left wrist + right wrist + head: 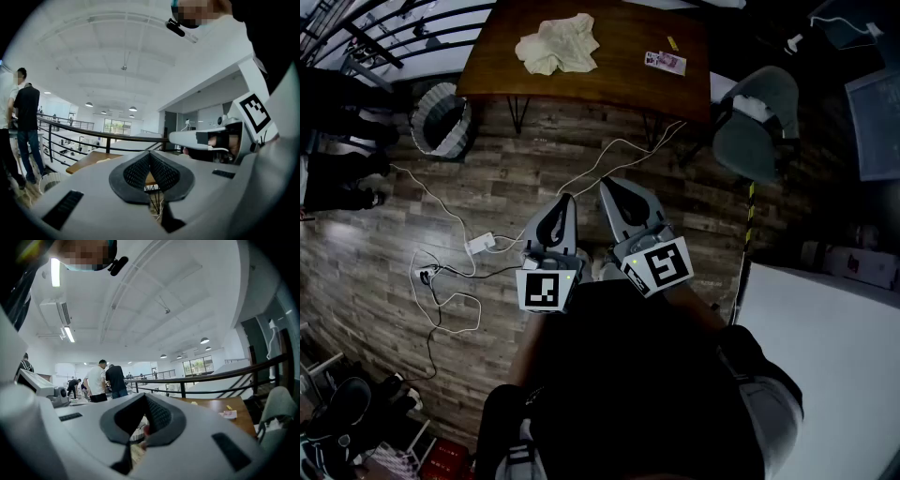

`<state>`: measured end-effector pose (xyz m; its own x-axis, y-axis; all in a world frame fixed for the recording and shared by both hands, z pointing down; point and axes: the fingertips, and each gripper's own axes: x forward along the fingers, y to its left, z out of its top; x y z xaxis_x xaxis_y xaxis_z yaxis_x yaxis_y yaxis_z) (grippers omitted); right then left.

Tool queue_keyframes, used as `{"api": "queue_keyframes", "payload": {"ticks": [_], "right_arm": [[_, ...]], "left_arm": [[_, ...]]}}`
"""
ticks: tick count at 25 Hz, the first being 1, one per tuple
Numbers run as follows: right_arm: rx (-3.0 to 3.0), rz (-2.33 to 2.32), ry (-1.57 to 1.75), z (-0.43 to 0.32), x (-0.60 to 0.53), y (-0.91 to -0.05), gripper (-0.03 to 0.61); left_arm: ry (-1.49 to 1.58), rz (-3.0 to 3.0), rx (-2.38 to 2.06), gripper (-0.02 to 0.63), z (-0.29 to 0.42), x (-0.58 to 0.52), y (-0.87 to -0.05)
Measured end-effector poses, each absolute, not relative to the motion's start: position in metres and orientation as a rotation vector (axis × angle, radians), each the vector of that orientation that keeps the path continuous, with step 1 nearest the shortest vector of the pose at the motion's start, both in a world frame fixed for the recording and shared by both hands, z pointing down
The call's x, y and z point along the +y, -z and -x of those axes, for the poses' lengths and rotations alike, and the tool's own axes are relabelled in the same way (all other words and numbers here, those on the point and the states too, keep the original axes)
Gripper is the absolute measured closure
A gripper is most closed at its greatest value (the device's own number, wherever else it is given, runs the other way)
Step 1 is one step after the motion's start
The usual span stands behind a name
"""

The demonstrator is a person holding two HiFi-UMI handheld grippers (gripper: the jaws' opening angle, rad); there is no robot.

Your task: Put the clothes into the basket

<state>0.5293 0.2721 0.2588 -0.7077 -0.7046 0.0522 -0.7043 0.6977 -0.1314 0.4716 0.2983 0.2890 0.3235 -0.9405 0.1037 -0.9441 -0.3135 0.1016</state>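
Observation:
A crumpled cream cloth [558, 44] lies on the brown wooden table [619, 80] at the far side of the head view. The mesh basket [441, 117] stands on the floor beside the table's left end. Both grippers are held side by side at waist height, well short of the table, and point level towards it. My left gripper [566, 200] has its jaws together with nothing between them; its pads [140, 171] meet at the tip. My right gripper [608, 185] is likewise shut and empty, pads [157, 416] touching.
A small printed packet [665, 63] and a yellow item [672, 43] lie on the table's right part. A grey chair [757, 122] stands right of the table, and white cables [469, 248] trail over the wood floor. People [337, 141] stand at the left by a railing.

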Motion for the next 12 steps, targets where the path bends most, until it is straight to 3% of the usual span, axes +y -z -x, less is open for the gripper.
{"api": "queue_keyframes", "payload": {"ticks": [12], "right_arm": [[2.901,1.21,0.165,-0.568,0.306,-0.257,0.571]], "left_arm": [[-0.014,-2.408,-1.862,0.601,-0.498,0.326,-0.286]]}}
